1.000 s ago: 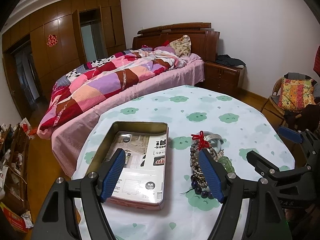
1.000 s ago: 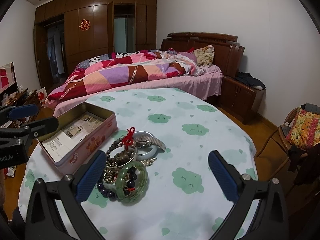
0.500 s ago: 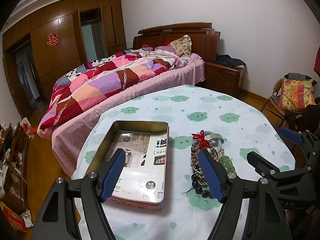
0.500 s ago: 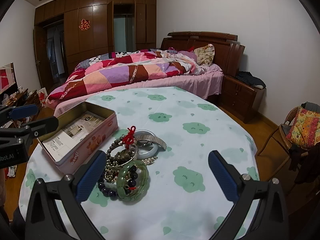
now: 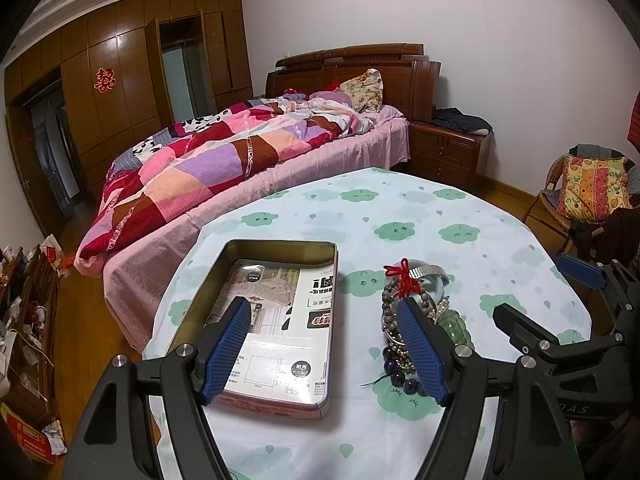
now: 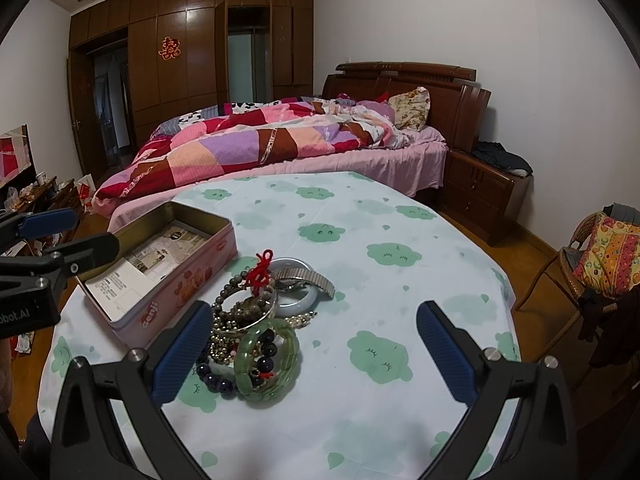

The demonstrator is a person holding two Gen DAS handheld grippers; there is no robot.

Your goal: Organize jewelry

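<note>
Both of our grippers hang above the table with nothing between their fingers, much as they did a second ago; against that earlier moment we see only a slight forward creep of the right view, the jewelry pile (image 6: 256, 320) sitting a touch lower and nearer in it, while the left view is almost unchanged. Our left gripper (image 5: 324, 354) has its blue pads wide apart over the near end of the open tin (image 5: 276, 320), one pad over the tin's inside, the other in front of the pile. Our right gripper (image 6: 316, 354) is likewise spread wide, its left pad just beside the pile and its right pad over bare cloth.

We see the pile lying on the table (image 6: 400, 248) just right of the tin, separate from it: a green bangle (image 6: 268, 360) leaning at the front, dark bead strands under it, a beaded bracelet with a red knot (image 6: 261, 271) on top, and a pale bangle with a metal watch band (image 6: 308, 276) behind. A printed sheet lines the tin's bottom.

To the right of the pile the cloud-patterned cloth lies free up to the rounded table edge, and the far half is equally open. Beyond the far rim stands a bed (image 6: 280, 140), with a nightstand (image 6: 484, 192) and a wicker chair (image 6: 600, 256) well apart to the right. Each gripper shows at the margin of the other's view, near enough to crowd the tin's side.
</note>
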